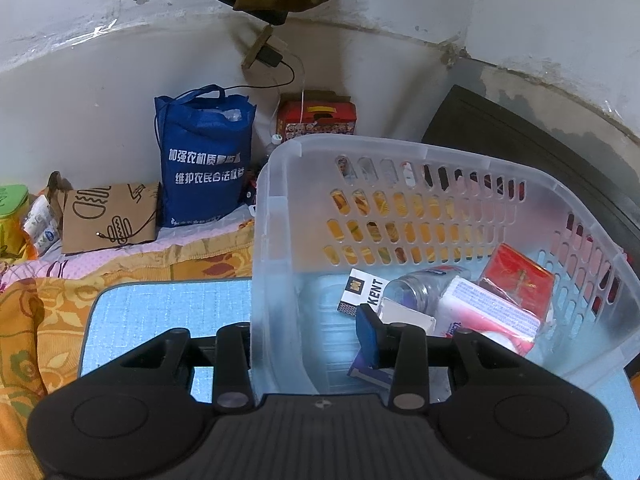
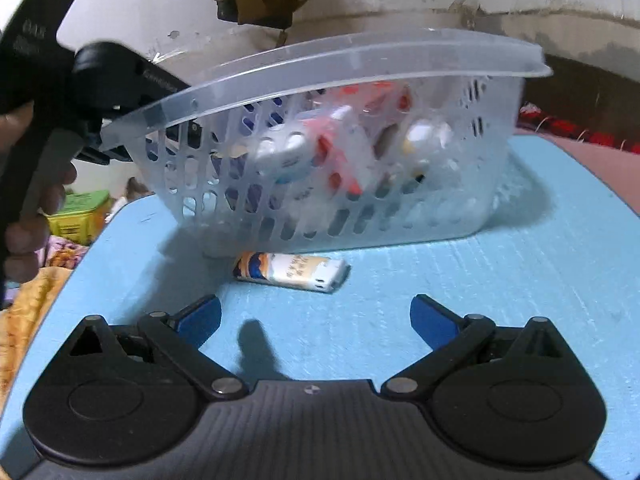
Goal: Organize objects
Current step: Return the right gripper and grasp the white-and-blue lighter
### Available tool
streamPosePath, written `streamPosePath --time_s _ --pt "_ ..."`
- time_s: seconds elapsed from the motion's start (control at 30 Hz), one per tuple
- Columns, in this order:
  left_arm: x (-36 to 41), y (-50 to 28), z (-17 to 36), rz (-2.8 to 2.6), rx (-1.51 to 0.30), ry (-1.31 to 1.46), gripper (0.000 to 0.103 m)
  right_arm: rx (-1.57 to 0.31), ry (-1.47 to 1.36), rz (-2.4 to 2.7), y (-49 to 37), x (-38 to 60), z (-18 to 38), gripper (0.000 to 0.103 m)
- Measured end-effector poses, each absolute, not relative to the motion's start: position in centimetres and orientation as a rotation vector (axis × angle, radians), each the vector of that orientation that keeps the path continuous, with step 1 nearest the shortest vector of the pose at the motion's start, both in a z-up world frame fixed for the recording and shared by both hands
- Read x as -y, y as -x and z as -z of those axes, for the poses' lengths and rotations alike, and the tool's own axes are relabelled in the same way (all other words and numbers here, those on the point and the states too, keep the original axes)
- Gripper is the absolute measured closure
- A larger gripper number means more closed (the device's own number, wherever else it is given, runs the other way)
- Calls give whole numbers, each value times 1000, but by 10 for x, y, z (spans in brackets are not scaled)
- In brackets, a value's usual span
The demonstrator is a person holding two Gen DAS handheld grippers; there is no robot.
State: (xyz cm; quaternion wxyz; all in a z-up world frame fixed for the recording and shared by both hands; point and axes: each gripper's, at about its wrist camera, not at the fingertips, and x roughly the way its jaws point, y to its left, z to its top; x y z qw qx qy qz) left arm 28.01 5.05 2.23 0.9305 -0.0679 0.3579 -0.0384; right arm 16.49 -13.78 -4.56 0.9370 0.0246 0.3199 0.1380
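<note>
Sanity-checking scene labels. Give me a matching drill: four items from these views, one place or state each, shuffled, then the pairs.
Items:
1. lighter
2. KENT pack
3. left gripper
4. right gripper

Places or states:
A. inside the basket
B. jaws apart, nothing between them
C. on the blue mat, outside the basket
D. clamped over the basket wall

Pairs: 1-C, 2-A, 3-D, 4-B
</note>
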Motion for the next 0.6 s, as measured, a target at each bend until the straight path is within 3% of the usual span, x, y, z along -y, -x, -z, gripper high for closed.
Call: streamPosePath --time_s 0.53,0.6 --pt "-50 -280 -22 84 -739 128 57 -698 98 -190 -203 72 49 0" --pt "-50 -280 -22 84 -739 127 57 -692 101 -189 -202 75 47 6"
